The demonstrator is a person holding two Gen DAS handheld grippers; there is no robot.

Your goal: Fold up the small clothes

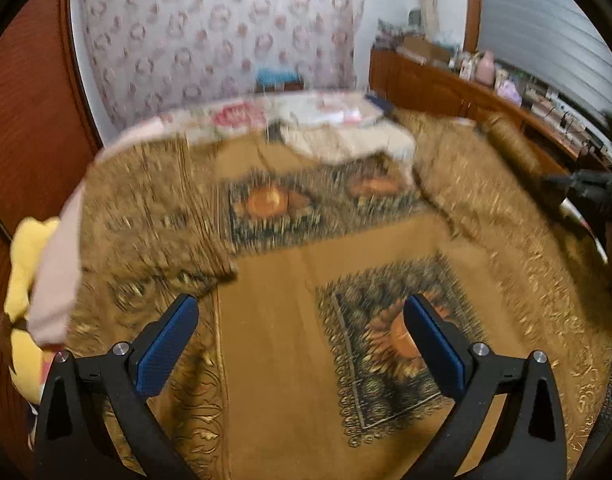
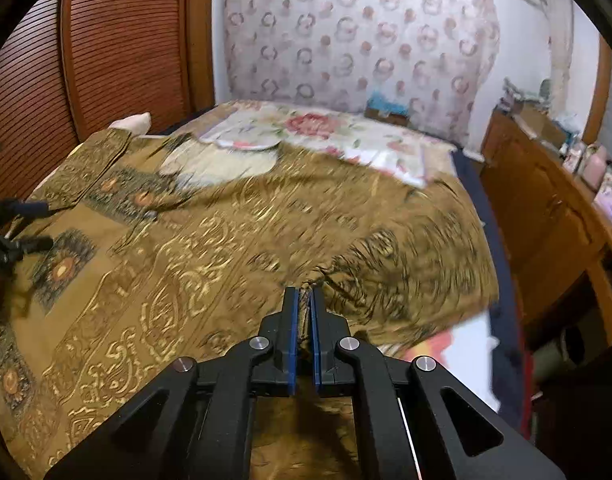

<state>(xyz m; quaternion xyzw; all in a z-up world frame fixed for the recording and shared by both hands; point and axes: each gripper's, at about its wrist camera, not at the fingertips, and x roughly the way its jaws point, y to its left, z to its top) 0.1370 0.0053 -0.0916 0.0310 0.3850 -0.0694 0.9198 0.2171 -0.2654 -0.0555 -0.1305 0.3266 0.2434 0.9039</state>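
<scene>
Brown gold-patterned woven cloth [image 2: 241, 232] spread across the bed [image 2: 502, 264], pinched near its right edge in the clamped right tool [image 2: 304, 300], left tool [image 1: 301, 312] spread empty above; best drawn over slowly, kept taut.

Two grippers in my hands: left gripper [image 1: 301, 300], right gripper [image 2: 303, 292], two blue-padded fingers on each, four in all. One brown patterned cloth [image 2: 265, 220] across the bed. From the left wrist I count three sunflower panels [image 1: 402, 340]: one at 5 o'clock, two more near centre. One floral sheet [image 2: 326, 128] at 12 o'clock, and one cream cloth [image 2: 225, 164] just beside it. One yellow plush toy [image 1: 25, 264] at 9 o'clock. One wooden sideboard [image 2: 546, 200] at 3 o'clock, carrying one pink bottle [image 2: 596, 168]. One floral curtain [image 2: 346, 32] up top.
</scene>
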